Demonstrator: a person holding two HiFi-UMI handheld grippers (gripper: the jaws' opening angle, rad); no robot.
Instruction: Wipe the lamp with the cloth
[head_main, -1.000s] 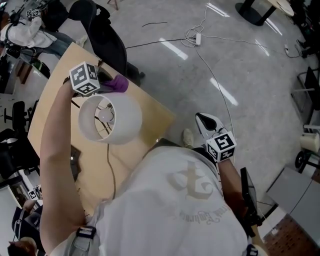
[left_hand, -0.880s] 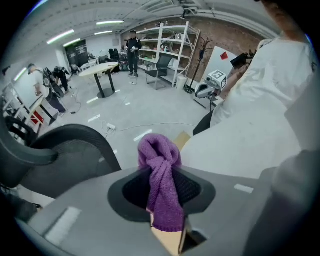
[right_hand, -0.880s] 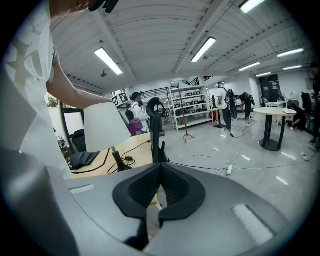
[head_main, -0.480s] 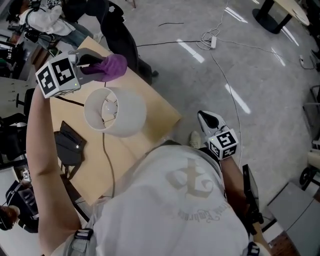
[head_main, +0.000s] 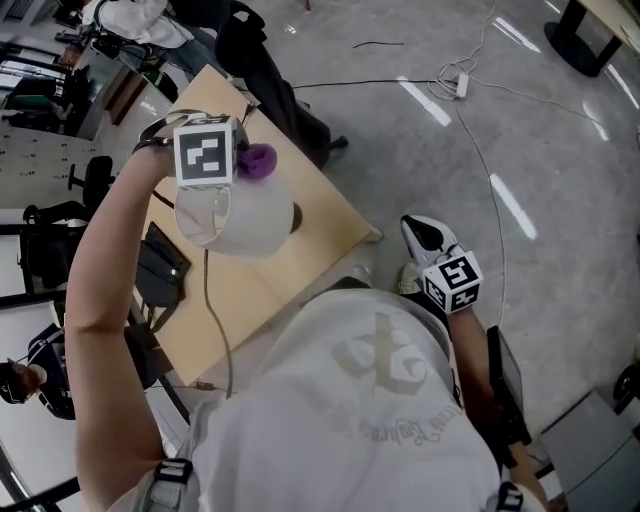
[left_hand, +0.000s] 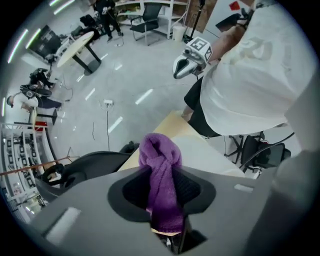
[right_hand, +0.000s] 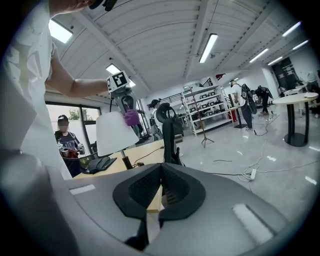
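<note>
Lamp (head_main: 240, 222) stands on the desk (head_main: 318, 232), white shade upright on a thin stem, with its cord (head_main: 212, 305) trailing back across the top toward you. Your left gripper (head_main: 243, 160) is clamped on the purple cloth (head_main: 259, 162), jaws pinched tight around its middle, a soft wad bulging past the tips. That wad sits at the shade's upper rim on the far side. I'd say it touches, though the marker cube covers the contact spot, so I can't be sure. Your right gripper (head_main: 421, 233) hangs by your side, well apart from the desk, jaws closed together on nothing.

That idle gripper is your main risk. Nothing braces the lamp, and it looks tall and light on a small base. A sideways push high on the shade could rock it or tip it, and the desk edge is near on that side. Press lightly, or steady the stem first.

Watch the wad too. If you bear down and it flattens, the hard jaw tips could scrape or dent the shade. Only a narrow band of cloth is pinched, so a dragging stroke might pull it loose.

Your left forearm passes right above the cord; catch it and the lamp shifts.
</note>
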